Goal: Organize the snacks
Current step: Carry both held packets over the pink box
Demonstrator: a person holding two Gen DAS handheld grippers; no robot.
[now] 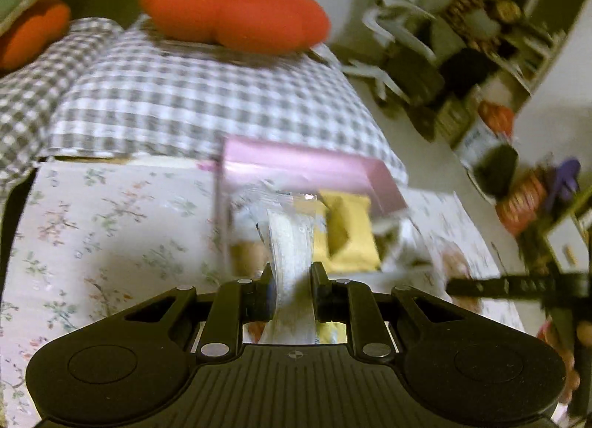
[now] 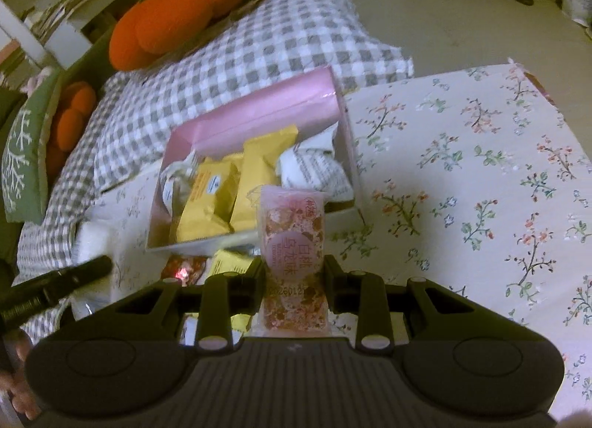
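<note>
Right wrist view: nearest the lens, the right claw (image 2: 292,280) is closed narrowly on a pink snack bar (image 2: 292,243), a wrapped nougat-like piece printed with red characters. Its long axis runs straight out along the fingers, with the far end standing clear beyond the fingertips. That free end points directly at the near wall of the pink box (image 2: 259,110), which lies just ahead and slightly left on the floral bedsheet (image 2: 481,169). The box's long sides run slantwise across the frame, from lower left to upper right. Yellow packets (image 2: 207,206) and white printed packets (image 2: 314,169) already fill much of it, and the nearest free-looking spot is at the near right corner, just beyond the bar's tip. A few loose snacks lie on the sheet between the claw and the box, partly hidden under the fingers.

In the left wrist view, which is blurred, the left claw (image 1: 292,276) pinches a clear-and-white packet (image 1: 288,243), also held lengthwise along the fingers. The box sits just beyond its tip too, with a yellow packet close ahead to the right. The other tool's dark finger crosses the right edge of this frame.

Both hands look about equally near the box. My judgement is that each need only carry its piece forward and down over the near wall. The checked pillow (image 2: 259,43) and orange cushion (image 2: 185,2) lie behind.
</note>
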